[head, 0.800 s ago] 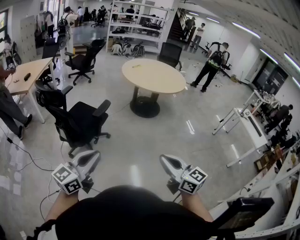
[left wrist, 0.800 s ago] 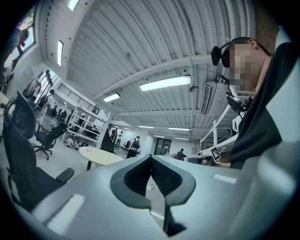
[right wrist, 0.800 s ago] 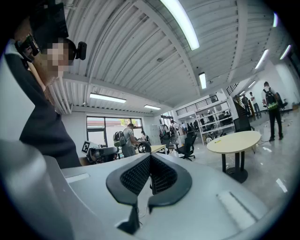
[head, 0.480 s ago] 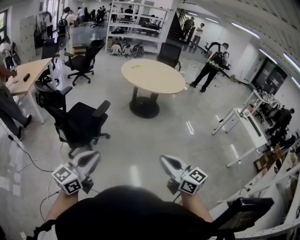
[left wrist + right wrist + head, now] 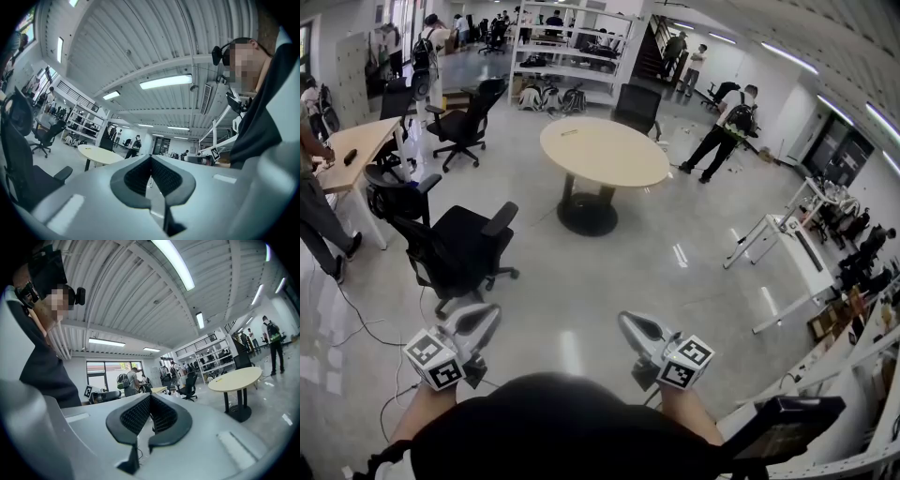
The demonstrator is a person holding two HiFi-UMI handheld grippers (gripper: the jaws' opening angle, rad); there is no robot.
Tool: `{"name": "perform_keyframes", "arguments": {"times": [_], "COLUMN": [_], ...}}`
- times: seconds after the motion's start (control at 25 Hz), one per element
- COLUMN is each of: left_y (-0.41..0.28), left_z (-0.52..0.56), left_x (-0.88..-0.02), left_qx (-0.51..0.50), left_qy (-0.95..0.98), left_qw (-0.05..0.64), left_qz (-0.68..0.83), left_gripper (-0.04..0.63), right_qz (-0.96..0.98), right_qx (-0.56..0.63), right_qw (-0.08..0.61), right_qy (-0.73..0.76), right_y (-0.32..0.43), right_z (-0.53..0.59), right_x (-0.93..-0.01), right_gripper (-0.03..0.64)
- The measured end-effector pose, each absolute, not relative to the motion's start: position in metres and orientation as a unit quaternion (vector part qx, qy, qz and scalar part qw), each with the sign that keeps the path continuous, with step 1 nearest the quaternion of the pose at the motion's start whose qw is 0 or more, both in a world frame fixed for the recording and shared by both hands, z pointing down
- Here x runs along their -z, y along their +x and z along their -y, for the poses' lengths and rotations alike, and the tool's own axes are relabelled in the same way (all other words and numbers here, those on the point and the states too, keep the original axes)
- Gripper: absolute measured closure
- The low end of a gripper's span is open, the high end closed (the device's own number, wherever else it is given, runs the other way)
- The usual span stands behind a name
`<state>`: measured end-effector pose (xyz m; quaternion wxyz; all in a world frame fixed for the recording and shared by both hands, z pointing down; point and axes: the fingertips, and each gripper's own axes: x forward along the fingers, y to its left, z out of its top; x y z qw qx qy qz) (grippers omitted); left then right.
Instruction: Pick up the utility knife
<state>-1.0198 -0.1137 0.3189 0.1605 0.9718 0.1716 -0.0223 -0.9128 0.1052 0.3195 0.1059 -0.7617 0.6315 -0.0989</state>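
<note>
polished floor ahead, no knife found yet

wide open office ahead: pale floor (image 5: 609, 272), a round table (image 5: 619, 164), black office chairs (image 5: 455, 239) and a desk (image 5: 356, 150) off to the left. i hold both tongs low at my waist, pointing about level. the left gripper (image 5: 487, 315) has its jaws pressed together with nothing between the pads. the right gripper (image 5: 630, 324) is the same, closed and empty. the utility knife shows in no view. a small thing (image 5: 572, 132) lies on the round table, but it is too small to tell whether that is it.

to do this step well, i judge i must locate the knife first by looking over the table and desk. then i would walk close, spread one gripper's jaws before reaching, come in across the handle and not the blade end, and close on the handle's middle so it cannot pivot.
</note>
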Motion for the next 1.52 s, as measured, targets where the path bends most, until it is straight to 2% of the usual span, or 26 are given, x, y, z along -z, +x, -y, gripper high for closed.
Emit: {"name": "perform_keyframes", "arguments": {"times": [0.44, 1.24, 1.52], "left_y": [-0.984, -0.88, -0.847], "left_z": [0.078, -0.097, -0.102], "left_x": [-0.317, -0.314, -0.325], "left_qx": [0.016, -0.006, -0.016], "left_qy": [0.97, 0.959, 0.952], "left_qw": [0.15, 0.138, 0.147], "left_qz": [-0.19, -0.246, -0.268], "left_gripper": [0.595, 0.595, 0.595], "right_qz": [-0.624, -0.577, -0.552], "right_qx": [0.093, 0.088, 0.098], "right_qw": [0.12, 0.124, 0.129], "right_qy": [-0.766, -0.803, -0.818], "right_y": [-0.883, -0.795, -0.77], "right_z": [-0.141, -0.319, -0.329], "right_x": [-0.32, -0.332, -0.34], "right_gripper": [0.603, 0.603, 0.603]}}
